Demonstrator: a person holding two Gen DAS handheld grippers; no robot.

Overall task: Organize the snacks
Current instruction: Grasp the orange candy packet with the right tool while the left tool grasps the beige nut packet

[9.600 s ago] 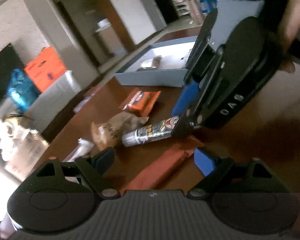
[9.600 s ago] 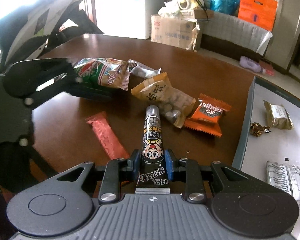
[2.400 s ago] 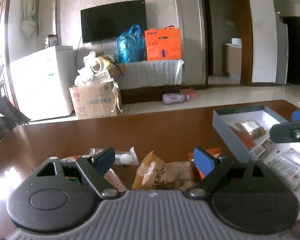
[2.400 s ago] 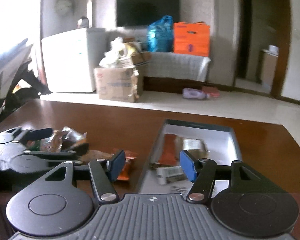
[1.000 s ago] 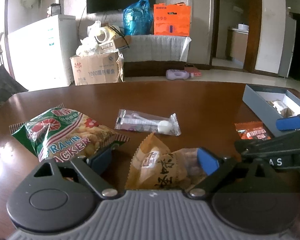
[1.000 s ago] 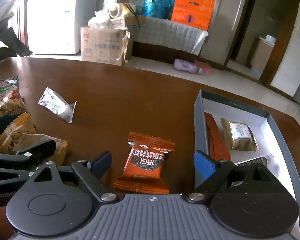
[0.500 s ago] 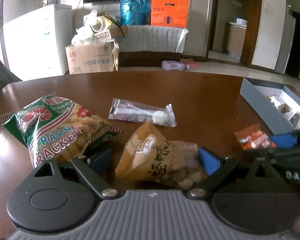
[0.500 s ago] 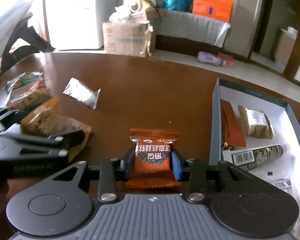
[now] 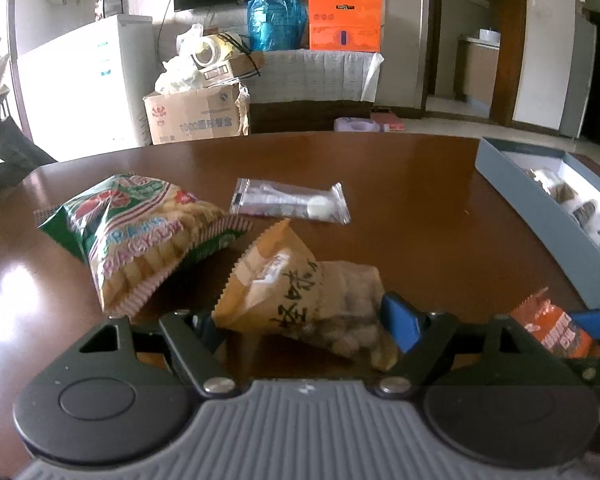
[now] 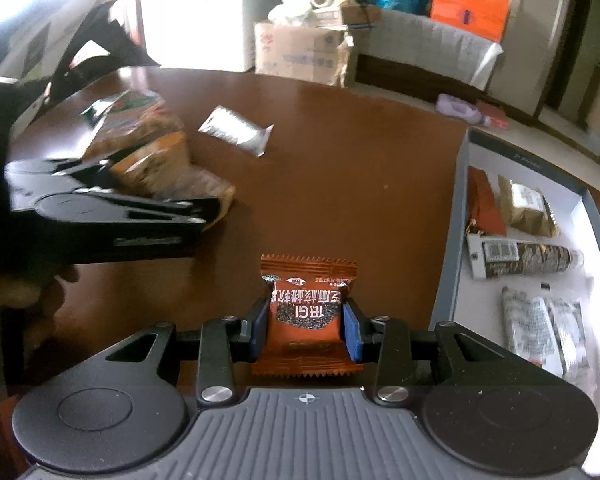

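Snacks first: left view, your left gripper [image 9: 304, 320] pinches the soft tan crinkly nut bag [image 9: 306, 284] mid-body. Right view, your right gripper [image 10: 305, 326] clamps the light orange foil packet [image 10: 306, 314]; grey box [image 10: 458, 216] at 2 o'clock.

The right gripper [image 10: 306, 322] is clamped on an orange snack packet [image 10: 306, 316], while the left gripper [image 9: 306, 318], low over the table, closes on a tan snack bag [image 9: 312, 288].
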